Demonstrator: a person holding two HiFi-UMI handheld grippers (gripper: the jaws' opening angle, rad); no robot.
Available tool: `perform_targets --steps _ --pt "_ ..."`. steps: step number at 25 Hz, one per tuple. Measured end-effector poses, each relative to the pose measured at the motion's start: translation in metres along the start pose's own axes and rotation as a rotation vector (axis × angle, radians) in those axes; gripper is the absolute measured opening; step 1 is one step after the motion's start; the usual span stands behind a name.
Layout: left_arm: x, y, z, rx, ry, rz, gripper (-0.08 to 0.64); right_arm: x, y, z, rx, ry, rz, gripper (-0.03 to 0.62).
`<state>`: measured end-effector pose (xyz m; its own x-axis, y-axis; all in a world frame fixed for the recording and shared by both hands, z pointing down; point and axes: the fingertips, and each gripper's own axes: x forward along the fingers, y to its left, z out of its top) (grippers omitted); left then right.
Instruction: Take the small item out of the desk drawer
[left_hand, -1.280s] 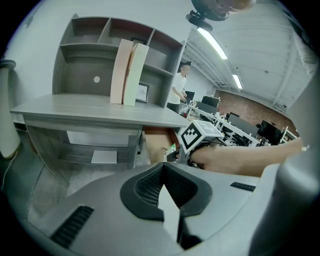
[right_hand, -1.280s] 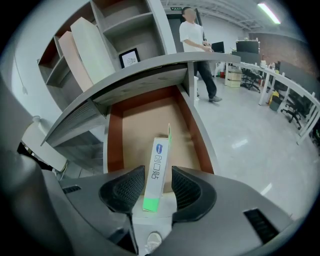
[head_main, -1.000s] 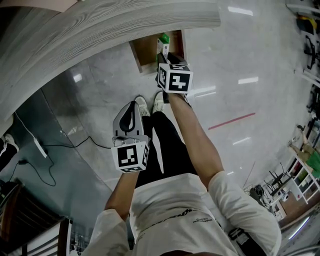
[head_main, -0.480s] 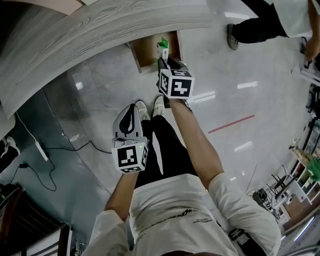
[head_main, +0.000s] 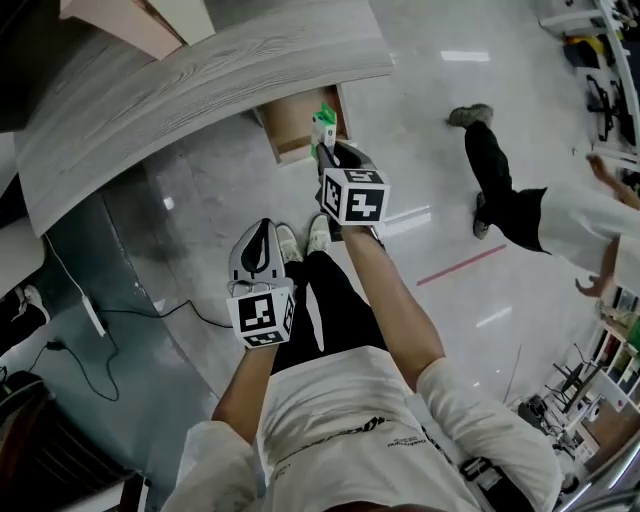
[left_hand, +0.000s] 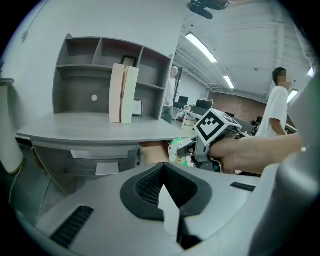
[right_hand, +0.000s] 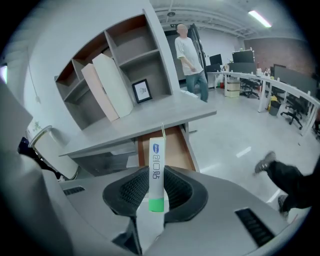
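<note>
My right gripper (head_main: 326, 152) is shut on a small white box with a green band (head_main: 322, 124). It holds the box upright just above the front of the open wooden drawer (head_main: 296, 120) under the grey desk (head_main: 200, 80). In the right gripper view the box (right_hand: 156, 172) stands between the jaw pads of my right gripper (right_hand: 156, 195), with the drawer (right_hand: 172, 147) beyond it. My left gripper (head_main: 256, 243) hangs lower, over my legs, with its jaws together and nothing in them. Seen in the left gripper view, my left gripper (left_hand: 165, 192) points at the desk and the box (left_hand: 176, 149).
A shelf unit (right_hand: 115, 65) with pale books and a picture frame stands on the desk. A person (head_main: 530, 205) walks across the glossy floor at the right. A cable and power strip (head_main: 90, 312) lie on the floor at the left.
The right gripper with the box has drawn back slightly from the drawer toward me. A person has walked into view at the right. The left gripper has barely moved.
</note>
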<state>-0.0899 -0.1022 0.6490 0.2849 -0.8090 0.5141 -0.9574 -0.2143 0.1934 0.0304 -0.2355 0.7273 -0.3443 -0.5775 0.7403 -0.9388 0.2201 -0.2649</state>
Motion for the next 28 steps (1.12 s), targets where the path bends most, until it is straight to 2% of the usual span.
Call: perform_targets --steps 11,22,28 --pt "-0.041 -0.015 0.075 0.040 -0.079 0.017 0.015 -0.100 0.042 0.040 -0.054 -0.117 0.090 0.117" --pt "-0.093 -0.029 0.122 0.061 -0.129 0.020 0.015 -0.207 0.079 0.070 -0.121 -0.259 0.160 0.116" --pt "-0.119 -0.039 0.151 0.102 -0.170 0.005 0.015 -0.255 0.092 0.090 -0.135 -0.341 0.179 0.117"
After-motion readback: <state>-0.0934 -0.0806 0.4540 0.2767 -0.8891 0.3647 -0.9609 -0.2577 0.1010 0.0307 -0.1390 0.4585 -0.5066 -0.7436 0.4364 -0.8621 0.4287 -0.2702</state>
